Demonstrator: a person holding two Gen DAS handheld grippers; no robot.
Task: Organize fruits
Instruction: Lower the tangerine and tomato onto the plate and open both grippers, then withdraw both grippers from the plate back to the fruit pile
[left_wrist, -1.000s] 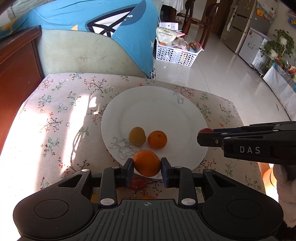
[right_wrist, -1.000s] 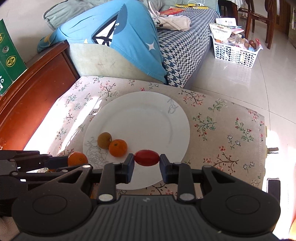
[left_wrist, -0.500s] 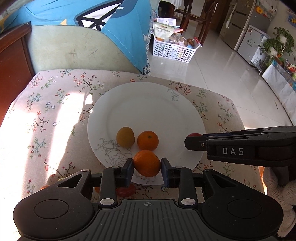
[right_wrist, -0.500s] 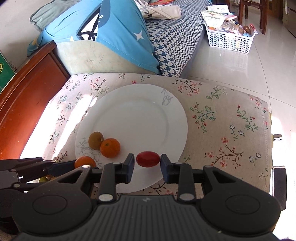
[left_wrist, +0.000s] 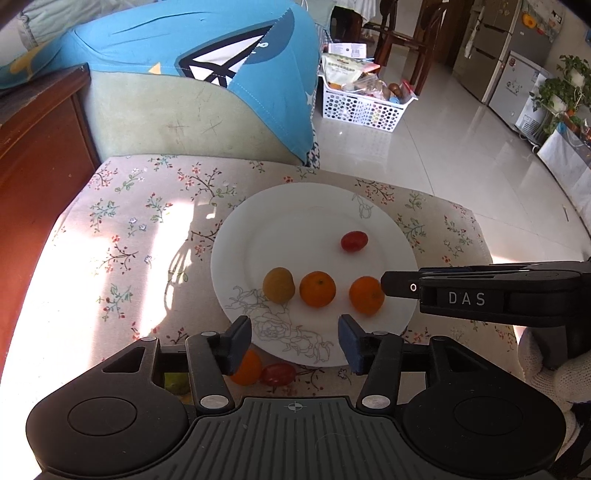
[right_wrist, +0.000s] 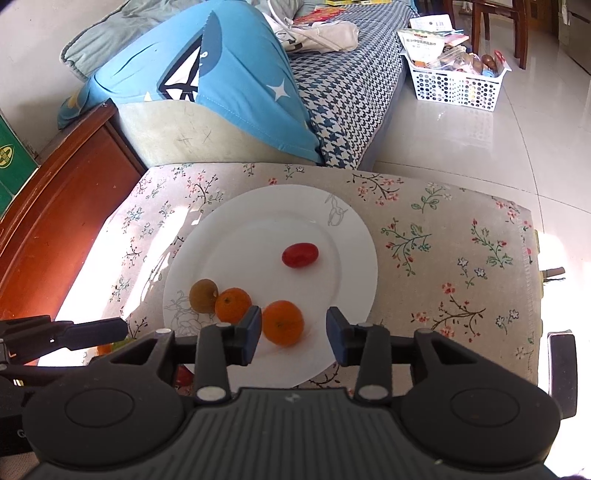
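Note:
A white plate (left_wrist: 314, 206) (right_wrist: 258, 229) on the floral-cloth table holds a kiwi (left_wrist: 278, 285) (right_wrist: 203, 295), two oranges (left_wrist: 317, 289) (left_wrist: 366, 295) (right_wrist: 232, 304) (right_wrist: 282, 322) and a red cherry tomato (left_wrist: 354, 241) (right_wrist: 300, 254). My left gripper (left_wrist: 295, 341) is open and empty at the plate's near rim. My right gripper (right_wrist: 293, 328) is open, its jaws either side of the nearer orange without holding it. Off the plate, by the left fingers, lie another orange (left_wrist: 246, 367), a red tomato (left_wrist: 277, 373) and a green fruit (left_wrist: 176, 383).
A sofa with a blue cushion (left_wrist: 192, 55) stands behind the table. A wooden cabinet (left_wrist: 33, 155) is at the left. A white basket of snacks (left_wrist: 364, 107) sits on the tiled floor at the back right. The table's right edge (right_wrist: 532, 280) drops to the floor.
Both grippers opened. The orange left my left gripper and the tomato left my right gripper; both now lie on the plate. Both grippers pulled back a little.

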